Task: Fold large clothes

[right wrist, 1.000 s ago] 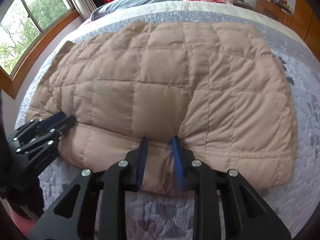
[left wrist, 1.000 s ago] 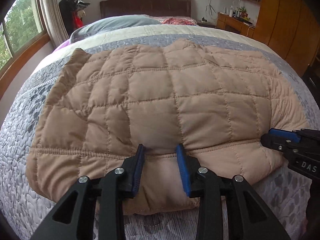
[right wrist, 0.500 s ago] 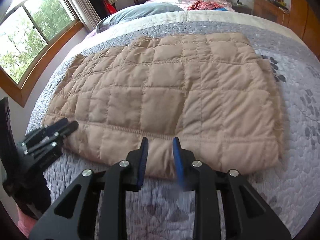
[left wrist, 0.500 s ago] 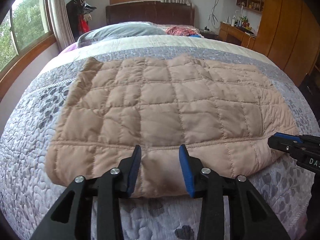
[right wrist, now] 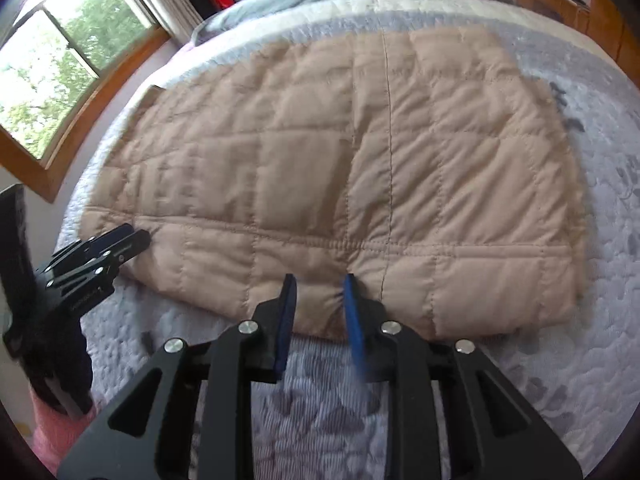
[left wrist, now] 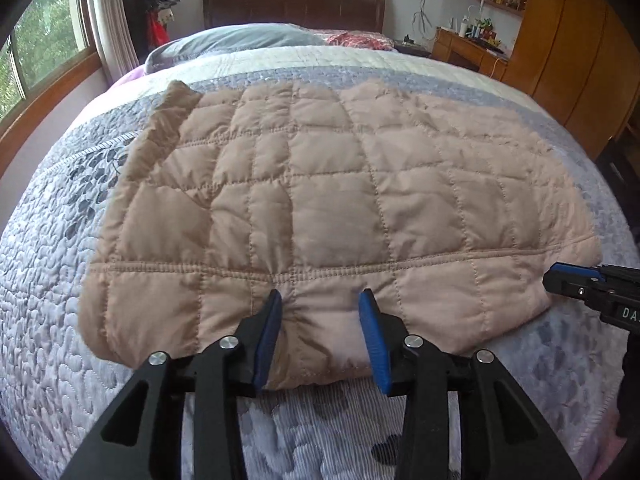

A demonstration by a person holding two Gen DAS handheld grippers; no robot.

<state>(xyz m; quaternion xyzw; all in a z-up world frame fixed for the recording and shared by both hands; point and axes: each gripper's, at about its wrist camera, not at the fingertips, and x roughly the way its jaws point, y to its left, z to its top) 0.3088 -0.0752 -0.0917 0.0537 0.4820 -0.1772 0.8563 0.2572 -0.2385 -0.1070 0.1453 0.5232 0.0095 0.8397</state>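
A tan quilted jacket (left wrist: 340, 208) lies flat on the bed, folded into a rough rectangle; it also fills the right wrist view (right wrist: 340, 160). My left gripper (left wrist: 320, 300) is open, its fingers straddling the jacket's near hem left of centre. My right gripper (right wrist: 318, 284) is open, its fingers over the near hem further right. Each gripper shows in the other's view: the right one (left wrist: 576, 284) at the hem's right end, the left one (right wrist: 108, 248) at the hem's left end.
The grey quilted bedspread (left wrist: 60, 300) surrounds the jacket. Pillows (left wrist: 240, 40) and a dark headboard (left wrist: 292, 4) lie at the far end. A window (right wrist: 60, 72) is on the left, a wooden wardrobe (left wrist: 568, 40) and desk on the right.
Both grippers drew back from the hem, then came close over it again. The hem has settled flat on the bed. The left fingers stand wider apart than before.
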